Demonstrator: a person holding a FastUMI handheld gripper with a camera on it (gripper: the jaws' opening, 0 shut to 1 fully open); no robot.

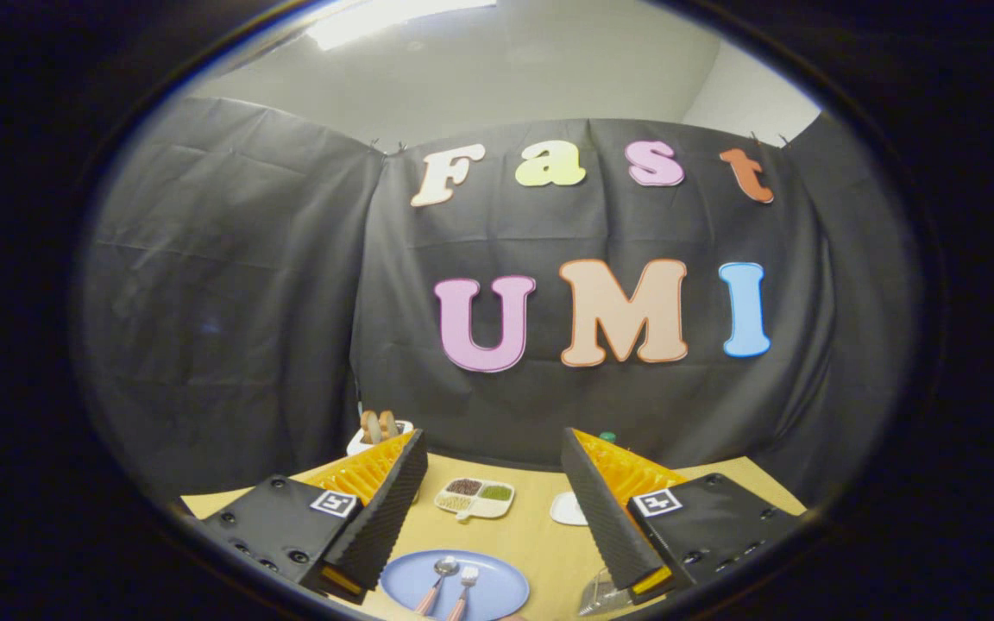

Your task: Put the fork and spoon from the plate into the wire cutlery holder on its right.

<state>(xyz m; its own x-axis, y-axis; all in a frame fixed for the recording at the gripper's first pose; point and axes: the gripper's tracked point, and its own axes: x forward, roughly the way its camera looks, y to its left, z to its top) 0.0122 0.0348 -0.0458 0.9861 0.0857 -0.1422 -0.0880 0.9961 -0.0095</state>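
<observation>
The metal spoon with a pinkish handle [439, 580] and the matching metal fork with a pinkish handle [463, 588] lie side by side on the round pale-blue plate [497, 595], which sits at the near edge of the light wooden tabletop [531, 526]. Both lie below and between the two fingers of the hand-held gripper [494, 448], closer to the camera than the fingertips, the spoon nearer the left finger. Their long axes run roughly parallel to each other and along the fingers' forward direction, heads pointing away toward the far edge, handles toward the near edge. The heads look shiny; the spoon bowl is rounded and the fork tines pale and short.

The gripper stands wide apart, its black ribbed pads facing one another with the plate's width between them, and it holds nothing. It sits high above the table, so reaching either utensil would, I judge, call for tipping down and back toward the near edge.

To the plate's right, under the right finger, a clear-looking wiry object [598, 595] is partly hidden; it may be the wire cutlery holder, but I cannot tell for sure.

Farther out, toward the middle of the tabletop, rest a white compartmented tray of grains [474, 498] and a small white dish [568, 509]. At the far left corner a white cup holding brown rounded things [378, 431] stands behind the left finger.
</observation>
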